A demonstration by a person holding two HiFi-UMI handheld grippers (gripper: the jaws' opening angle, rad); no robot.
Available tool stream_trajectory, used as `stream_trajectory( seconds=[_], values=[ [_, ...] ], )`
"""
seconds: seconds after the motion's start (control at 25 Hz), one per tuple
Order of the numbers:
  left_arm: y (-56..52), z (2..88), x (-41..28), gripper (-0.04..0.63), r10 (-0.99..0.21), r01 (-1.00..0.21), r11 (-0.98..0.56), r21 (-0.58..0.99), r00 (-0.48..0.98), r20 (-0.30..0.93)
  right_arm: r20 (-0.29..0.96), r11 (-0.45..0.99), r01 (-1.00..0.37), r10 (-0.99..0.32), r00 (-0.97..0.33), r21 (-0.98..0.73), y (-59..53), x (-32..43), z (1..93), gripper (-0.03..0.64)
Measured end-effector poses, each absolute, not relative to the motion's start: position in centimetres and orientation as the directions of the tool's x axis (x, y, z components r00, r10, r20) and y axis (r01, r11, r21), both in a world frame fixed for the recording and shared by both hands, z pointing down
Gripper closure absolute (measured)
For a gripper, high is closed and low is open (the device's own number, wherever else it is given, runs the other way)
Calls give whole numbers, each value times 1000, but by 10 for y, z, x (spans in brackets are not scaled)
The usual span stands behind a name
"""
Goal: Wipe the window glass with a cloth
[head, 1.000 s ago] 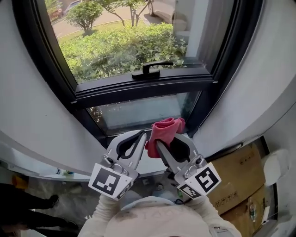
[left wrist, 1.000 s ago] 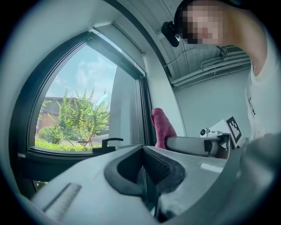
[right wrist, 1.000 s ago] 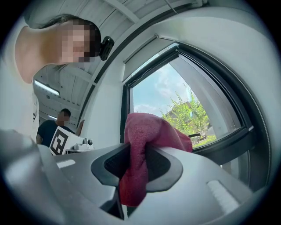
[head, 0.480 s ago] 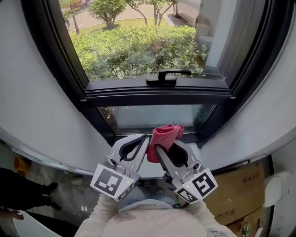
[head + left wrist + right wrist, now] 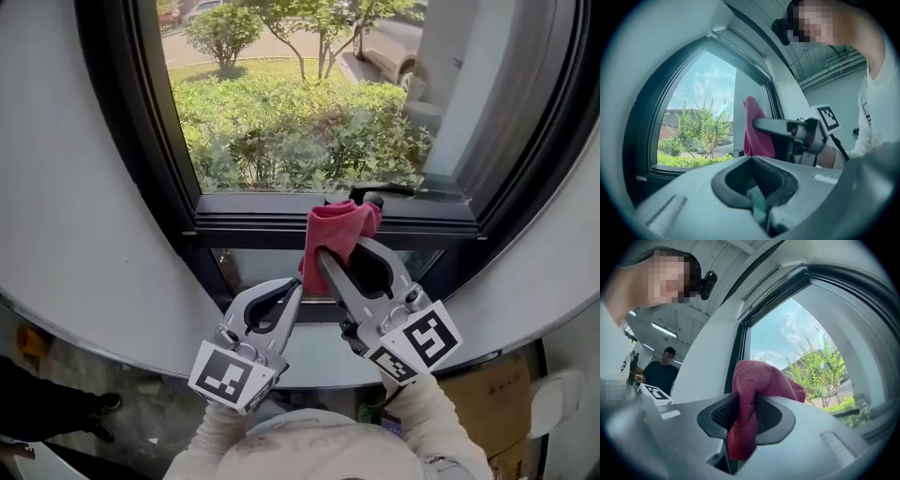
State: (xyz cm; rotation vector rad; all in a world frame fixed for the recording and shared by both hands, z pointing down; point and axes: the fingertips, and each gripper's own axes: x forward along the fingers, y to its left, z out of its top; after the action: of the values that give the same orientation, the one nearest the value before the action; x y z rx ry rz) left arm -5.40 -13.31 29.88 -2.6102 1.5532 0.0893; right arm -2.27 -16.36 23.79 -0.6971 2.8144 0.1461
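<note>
Head view, cloth (image 5: 339,228): red and bunched at the tip of the right gripper (image 5: 328,255). It shows in front of the dark crossbar (image 5: 262,228) that splits the window, just beside the window handle (image 5: 380,194).
Head view, right gripper: the jaws are closed on the cloth. The wad sticks out ahead of the tips, likely so that fabric, not metal, meets the pane.
Head view, left gripper (image 5: 296,287): it sits lower, just beside the right one, and points toward the small lower pane (image 5: 253,269). It carries nothing and seems only to wait.
Head view, window glass (image 5: 300,112): the big upper pane shows shrubs and trees outside. Judging from this, the wiping is about to start or has barely begun.
Left gripper view, jaws: pressed together along their length, with nothing between them.
Left gripper view, cloth: it stands upright from the other gripper's tip, close before the window. Whether it touches the glass cannot be told.
Right gripper view, jaws: nipped tight on a fold of the cloth. A tail hangs down through the gap, and the bulk flops over the front toward the window.
Right gripper view, grip: pinching a middle fold looks meant to leave a soft pad forward for rubbing.
Right gripper view, background: a person (image 5: 663,369) stands well behind, apart from the work.
</note>
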Motion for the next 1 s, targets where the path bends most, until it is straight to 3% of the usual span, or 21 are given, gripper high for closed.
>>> stream_trajectory(
  seconds=[0.52, 0.72, 1.0],
  values=[
    [-144, 292, -140, 595, -901, -914, -403, -41, 404, -157, -356, 807, -489, -374, -856, 329, -229, -152, 90, 499],
    [-146, 296, -154, 595, -898, -913, -405, -44, 407, -168, -362, 748, -551, -429, -827, 371, -257, -181, 72, 499],
    [-149, 301, -159, 595, -896, -910, -412, -35, 412, -163, -261, 738, -591, -530, -807, 325, -300, -195, 103, 499]
  ],
)
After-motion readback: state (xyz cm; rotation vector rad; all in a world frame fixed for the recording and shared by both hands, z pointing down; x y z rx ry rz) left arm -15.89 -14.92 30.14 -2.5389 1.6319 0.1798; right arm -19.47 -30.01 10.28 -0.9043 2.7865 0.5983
